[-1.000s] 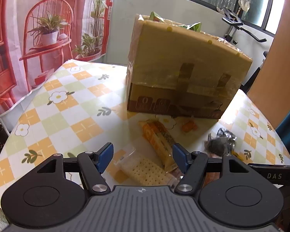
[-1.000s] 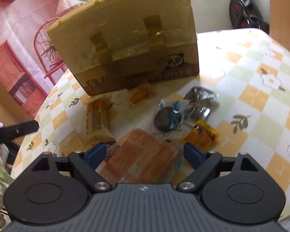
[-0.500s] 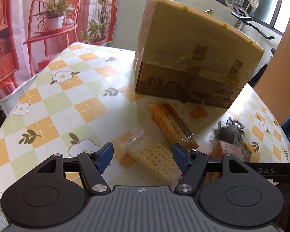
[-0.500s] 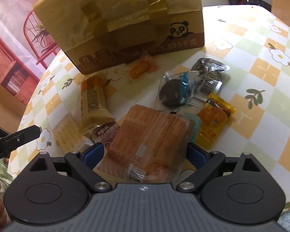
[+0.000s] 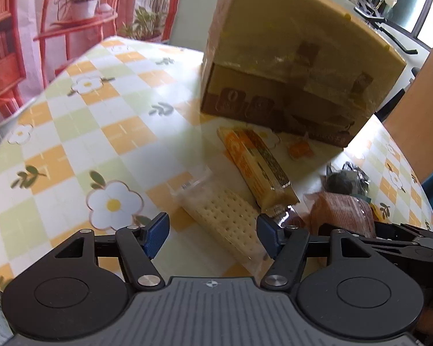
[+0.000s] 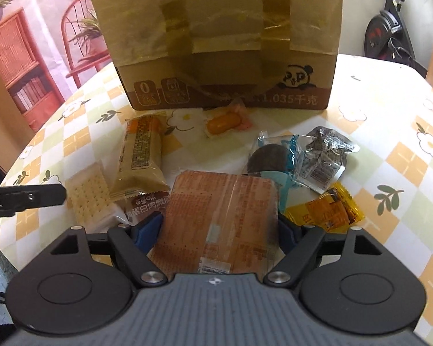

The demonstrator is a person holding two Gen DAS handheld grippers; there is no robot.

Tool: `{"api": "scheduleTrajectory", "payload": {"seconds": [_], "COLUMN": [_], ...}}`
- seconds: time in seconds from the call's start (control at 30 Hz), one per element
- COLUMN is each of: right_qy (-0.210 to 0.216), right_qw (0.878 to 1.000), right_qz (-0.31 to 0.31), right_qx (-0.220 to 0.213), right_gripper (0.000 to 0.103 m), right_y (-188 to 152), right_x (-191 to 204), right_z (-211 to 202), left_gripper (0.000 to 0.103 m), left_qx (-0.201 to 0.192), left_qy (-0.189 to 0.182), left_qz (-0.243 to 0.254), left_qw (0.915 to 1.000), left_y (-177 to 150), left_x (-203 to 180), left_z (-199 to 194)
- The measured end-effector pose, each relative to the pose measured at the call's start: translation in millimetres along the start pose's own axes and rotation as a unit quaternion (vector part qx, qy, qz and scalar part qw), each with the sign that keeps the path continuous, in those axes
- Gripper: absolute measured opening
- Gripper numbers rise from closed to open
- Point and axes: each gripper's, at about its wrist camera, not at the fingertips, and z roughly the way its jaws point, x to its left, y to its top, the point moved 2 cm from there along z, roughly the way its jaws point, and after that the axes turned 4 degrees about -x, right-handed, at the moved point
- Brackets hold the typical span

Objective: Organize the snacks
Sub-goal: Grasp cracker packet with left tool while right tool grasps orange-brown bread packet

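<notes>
looking along my left tongs, i am holding them released, blue pads wide apart, low over the checked tablecloth. the cracker pack is lying between the pads, angled so its near end is running toward the right pad; whether that pad is touching it, i cannot tell. just beyond it the long orange bar is lying diagonally, pointing at the taped cardboard box, which is standing at the far side of the table. a small orange sweet is sitting near the box's bottom edge. off to the right the brown biscuit pack is showing partly behind the black frame of my other tool, with a dark round cookie pack just past it.

turning to the right view, my right tongs are sitting either side of the brown biscuit pack, both pads pressing against its edges, so i am grasping it, though whether it is lifting off the cloth i cannot tell. the pack is overlapping a brown-labelled wrapper at its left. further left the cracker pack is lying flat, with a black finger of my left tongs reaching in beside it. the long orange bar is lying between the crackers and the box. to the right the cookie pack, a silver pouch and a yellow wrapper are clustering together, touching or overlapping.
</notes>
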Motion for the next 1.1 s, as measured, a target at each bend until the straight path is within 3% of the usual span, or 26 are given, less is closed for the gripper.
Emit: {"api": "scheduleTrajectory", "payload": {"seconds": [0.13,0.2,0.4,0.5,0.7,0.77,0.9,0.97,1.1], "right_qy": [0.002,0.004,0.012,0.017,0.019,0.020,0.026,0.024,0.022], "right_qw": [1.000,1.000,1.000,1.000,1.000,1.000,0.999,0.999,0.999], "right_qz": [-0.001,0.005,0.005,0.004,0.006,0.002,0.007,0.004,0.001], "right_qx": [-0.009,-0.009,-0.013,-0.018,-0.019,-0.018,-0.022,-0.024,-0.024], "right_gripper": [0.081,0.081,0.081,0.081,0.081,0.081,0.081,0.081,0.081], "right_y": [-2.4,-2.3,-3.7,-4.9,-5.3,-4.4,-4.9,-5.6,-5.7], "right_x": [-0.3,-1.3,-3.7,-4.9,-4.8,-4.2,-8.0,-6.5,-5.8], "right_z": [-1.3,-1.7,-1.9,-2.2,-2.9,-2.4,-1.1,-1.7,-1.6], "left_gripper": [0.060,0.049,0.050,0.049,0.035,0.035,0.047,0.056,0.058], "left_qx": [0.020,0.024,0.053,0.047,0.040,0.033,0.027,0.028,0.033], "left_qy": [-0.006,-0.015,-0.013,-0.015,-0.011,-0.003,0.027,0.021,0.024], "left_qz": [-0.019,-0.033,-0.070,-0.066,-0.067,-0.056,-0.048,-0.053,-0.020], "left_qw": [0.9996,0.9991,0.9961,0.9966,0.9969,0.9979,0.9981,0.9980,0.9989], "left_y": [-0.8,1.9,2.7,2.3,16.7,20.6,24.4,24.0,20.7], "left_x": [-1.9,-1.5,-1.7,-3.3,5.8,7.3,5.4,3.0,-12.8], "left_z": [8.4,12.5,32.0,35.1,39.5,40.8,43.3,43.8,49.4]}}
